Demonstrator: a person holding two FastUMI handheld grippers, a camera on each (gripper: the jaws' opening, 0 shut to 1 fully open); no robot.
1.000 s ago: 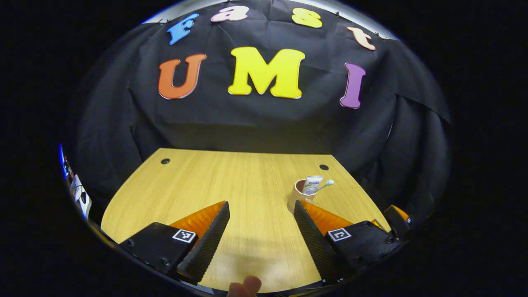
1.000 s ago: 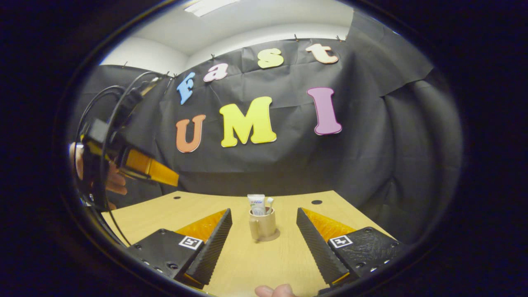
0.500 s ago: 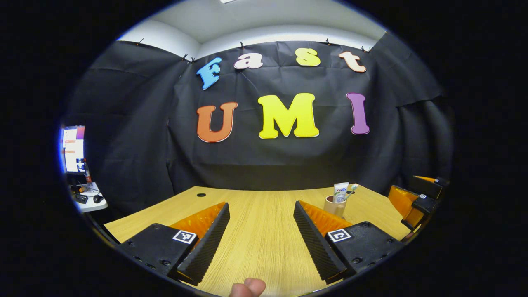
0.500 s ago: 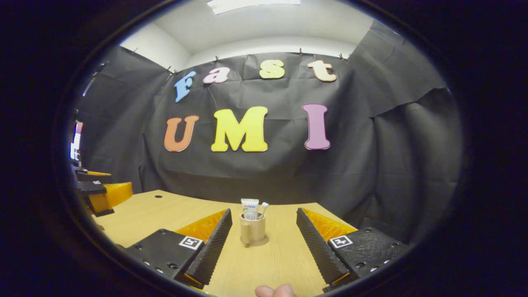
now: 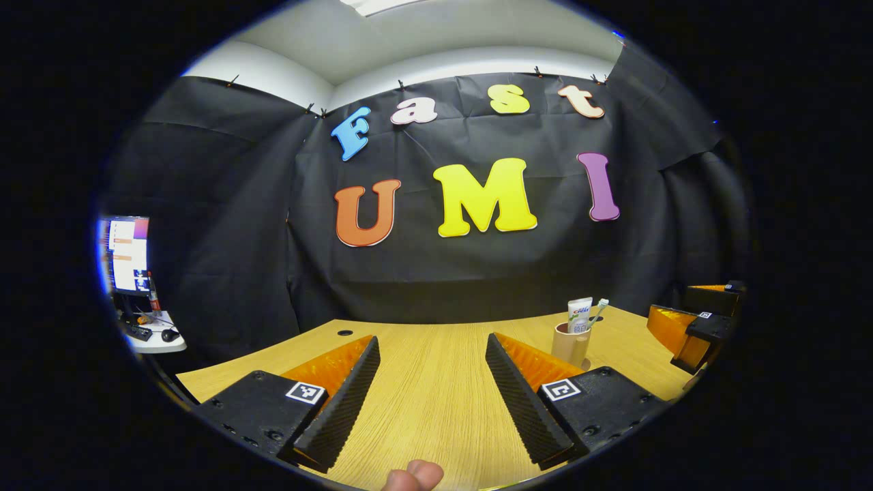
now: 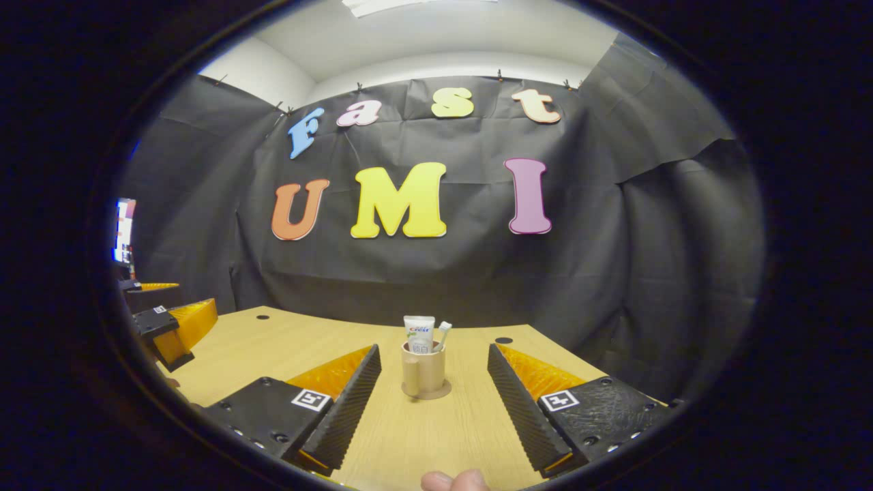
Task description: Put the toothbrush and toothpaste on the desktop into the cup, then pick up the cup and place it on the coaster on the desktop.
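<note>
Standing on coaster: the cup (image 6: pixel 423 369) sits upright on the round coaster (image 6: pixel 427 393) at lower centre of the right gripper view, as the task sentence wants it.
Contents: the toothpaste (image 6: pixel 419 334) and toothbrush (image 6: pixel 442 335) stand in the cup, long axes near vertical, the brush leaning slightly right.
Right gripper (image 6: pixel 431 392): released, jaws spread wide, holding nothing; the cup lies straight ahead between the two fingers' lines, apart from both.
Left gripper (image 5: pixel 431 385): released too, jaws wide and holding nothing; in its own view the cup (image 5: pixel 571 344) lies to the lower right, beyond its right finger.
Nearer gripper: the right one, by my judgement, since the cup is centred ahead of it.
Desktop (image 6: pixel 436 436): bare wood-grain between the fingers.
Writing: the tube carries a printed brand mark, too small for me to vouch for.
Markers: square coded tags sit on each finger block.
</note>
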